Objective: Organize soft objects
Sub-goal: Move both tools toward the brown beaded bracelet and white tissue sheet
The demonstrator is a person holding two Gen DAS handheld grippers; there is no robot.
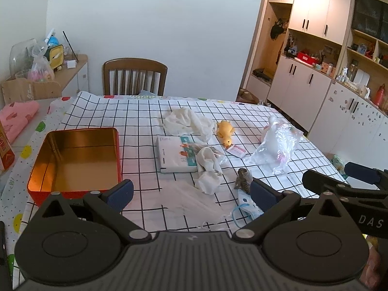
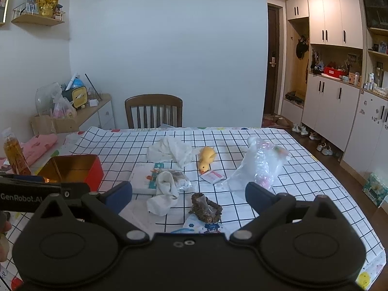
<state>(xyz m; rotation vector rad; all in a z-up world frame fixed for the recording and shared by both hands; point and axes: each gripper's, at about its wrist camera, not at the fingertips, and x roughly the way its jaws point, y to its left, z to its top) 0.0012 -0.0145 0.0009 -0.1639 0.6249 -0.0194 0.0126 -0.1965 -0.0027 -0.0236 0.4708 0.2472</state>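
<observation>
Hovering low over the near edge of the table, the left gripper [image 1: 191,194] has its blue-padded fingers spread wide apart, nothing between them. Right gripper [image 2: 189,195] likewise: fingers wide apart, empty, above the grid-pattern tablecloth [image 2: 303,194].

Centre of the right wrist frame, just past the fingers: a brown patterned scrunchie in clear wrap [image 2: 205,208], lying on a small blue-printed white packet [image 2: 206,226]. Left of it, a crumpled white sock [image 2: 165,194], partly over a flat white printed pack [image 2: 143,177].

Mid-frame, farther back: a small yellow plush duck [image 2: 206,158], its beak touching a pink-and-white sachet [image 2: 212,176]. Beside the duck, to the left, a rumpled white cloth [image 2: 169,151]. Right of centre, a clear crinkled plastic bag with soft contents [image 2: 262,167], contents not identifiable.

Left side of the left wrist frame: an open red rectangular tin with gold interior [image 1: 75,160], empty, well apart from the soft items. Top centre: a brown wooden chair [image 1: 134,76] behind the table.
</observation>
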